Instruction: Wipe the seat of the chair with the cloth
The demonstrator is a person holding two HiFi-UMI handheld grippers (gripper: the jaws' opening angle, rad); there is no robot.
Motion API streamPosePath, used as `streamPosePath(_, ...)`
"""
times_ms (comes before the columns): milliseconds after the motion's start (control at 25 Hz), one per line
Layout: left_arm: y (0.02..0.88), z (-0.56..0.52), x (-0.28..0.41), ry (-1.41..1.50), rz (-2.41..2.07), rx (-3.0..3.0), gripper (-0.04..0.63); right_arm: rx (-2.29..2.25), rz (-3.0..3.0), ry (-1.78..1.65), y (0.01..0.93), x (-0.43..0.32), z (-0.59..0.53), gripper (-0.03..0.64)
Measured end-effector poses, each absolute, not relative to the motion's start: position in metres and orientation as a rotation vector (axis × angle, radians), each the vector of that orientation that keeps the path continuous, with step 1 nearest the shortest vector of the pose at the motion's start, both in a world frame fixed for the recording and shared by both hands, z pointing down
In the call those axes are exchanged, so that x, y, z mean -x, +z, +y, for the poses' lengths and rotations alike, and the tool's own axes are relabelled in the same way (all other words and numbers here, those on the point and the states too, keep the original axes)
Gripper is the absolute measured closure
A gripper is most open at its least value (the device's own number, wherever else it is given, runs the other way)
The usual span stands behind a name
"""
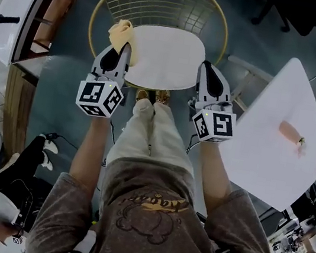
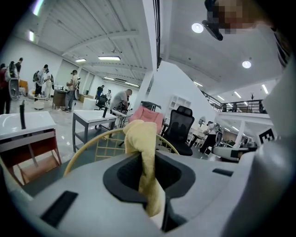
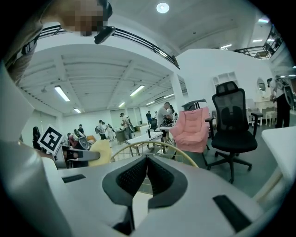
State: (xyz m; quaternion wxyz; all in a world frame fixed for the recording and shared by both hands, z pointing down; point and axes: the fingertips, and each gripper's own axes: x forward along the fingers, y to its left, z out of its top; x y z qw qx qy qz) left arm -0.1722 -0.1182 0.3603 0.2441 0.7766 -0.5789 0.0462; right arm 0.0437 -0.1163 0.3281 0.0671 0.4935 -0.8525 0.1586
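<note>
Office floor surrounds the chair (image 1: pixel 166 7); at its white seat's (image 1: pixel 169 59) left edge, the left gripper (image 1: pixel 118 55) pinches the soft, light cloth (image 1: pixel 121 30) mid-bunch, a sound hold. Right gripper (image 1: pixel 210 76) is closed, empty.

Dim head view, bright ceiling lamps in gripper views, fisheye-warped edges, dark vignetted corners

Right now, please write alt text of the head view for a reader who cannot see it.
Seen from above, the left tool pinches a yellow cloth at the left edge of a white chair seat; the right tool, shut and empty, is at the seat's right edge. The chair has a gold wire back.
</note>
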Motion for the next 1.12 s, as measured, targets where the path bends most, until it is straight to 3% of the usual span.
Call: streamPosePath(1120,0.609,-0.163,0.226,0.621,-1.647,-1.746,0.538,-1.397,-2.503,0.554,0.414,-0.041,-0.129,0.591)
